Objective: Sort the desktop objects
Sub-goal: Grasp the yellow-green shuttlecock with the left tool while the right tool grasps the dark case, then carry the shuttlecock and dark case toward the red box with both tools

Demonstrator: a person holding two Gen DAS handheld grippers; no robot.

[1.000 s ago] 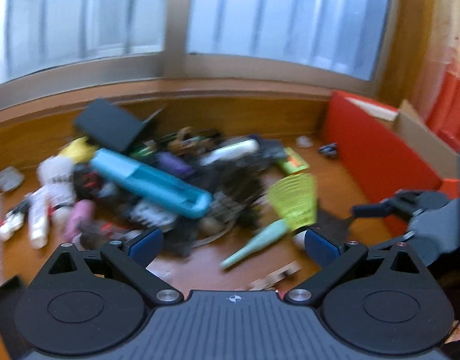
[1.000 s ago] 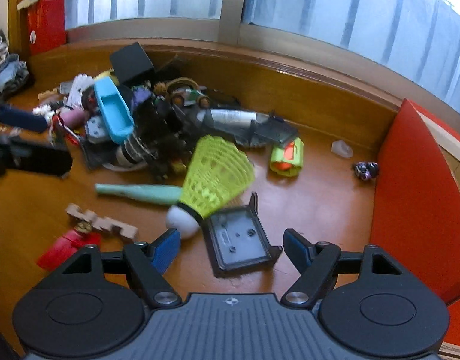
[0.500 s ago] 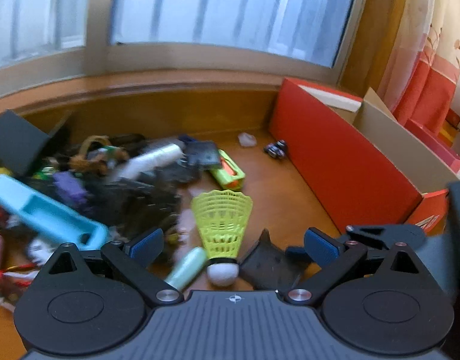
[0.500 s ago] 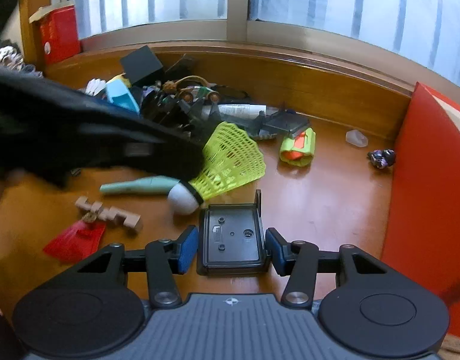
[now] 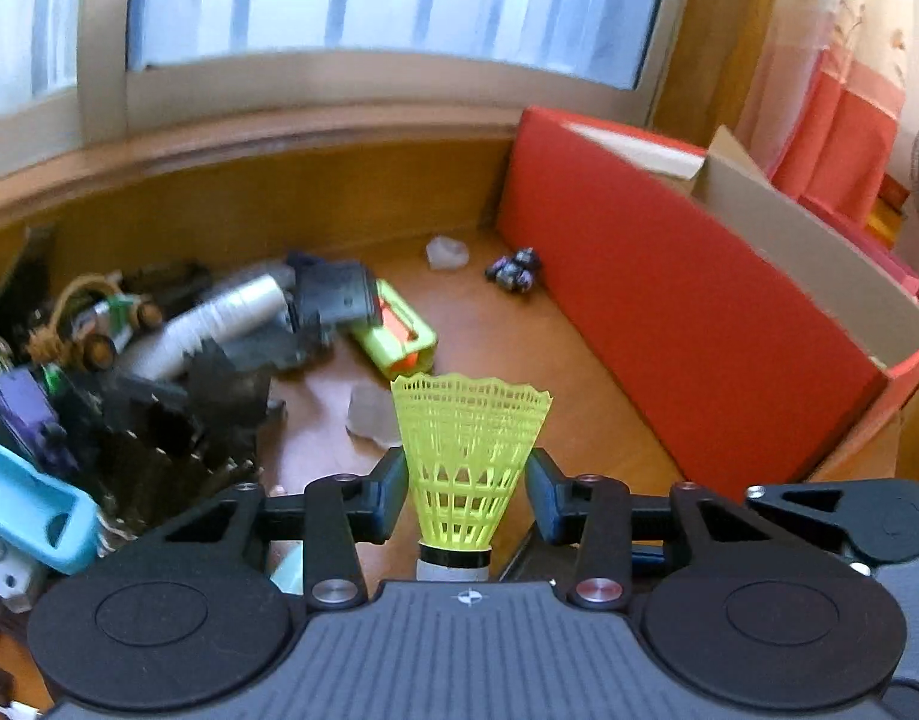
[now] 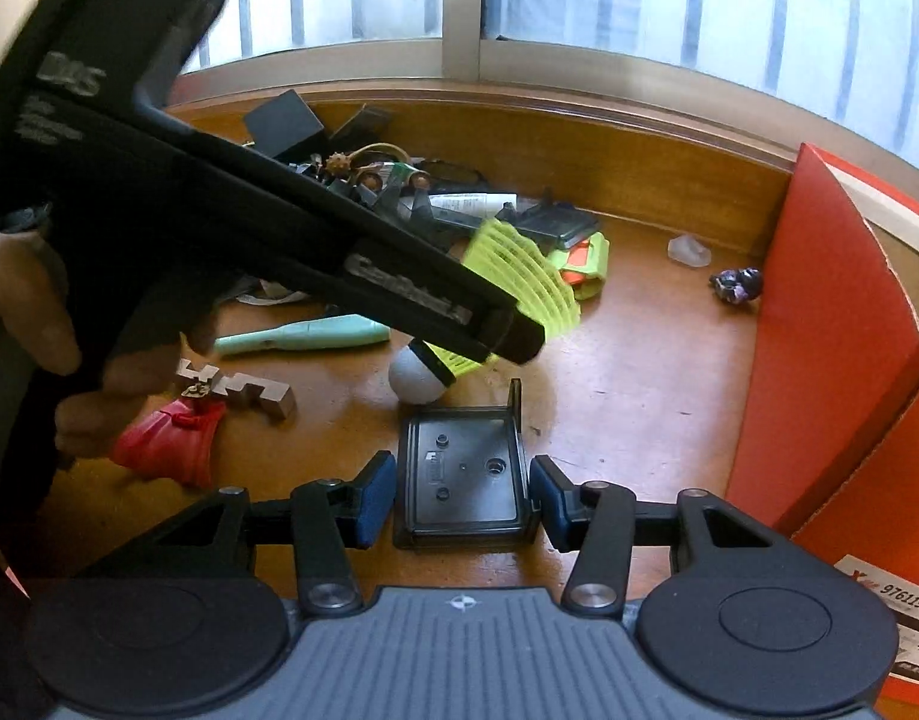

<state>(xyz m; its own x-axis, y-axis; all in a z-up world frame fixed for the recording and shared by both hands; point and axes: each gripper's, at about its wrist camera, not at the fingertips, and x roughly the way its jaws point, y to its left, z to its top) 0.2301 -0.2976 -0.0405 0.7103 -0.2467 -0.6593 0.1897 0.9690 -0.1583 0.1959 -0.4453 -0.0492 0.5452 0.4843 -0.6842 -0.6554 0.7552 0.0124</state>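
Shuttlecock [image 5: 471,450] handling: very light, I judge; the mesh skirt is thin plastic and will bend under a hard squeeze – the firm white cork head is the safer place to grip.
Look: neon yellow lattice cone, black band, white round head.
Place: head on the wooden desk [image 6: 639,372], beside the black bracket [image 6: 462,474].
Left gripper [image 5: 466,492]: jaws have just been closing and now hold the skirt near its narrow end.
Right gripper [image 6: 462,495]: pads narrowed around the bracket – full contact I cannot tell.
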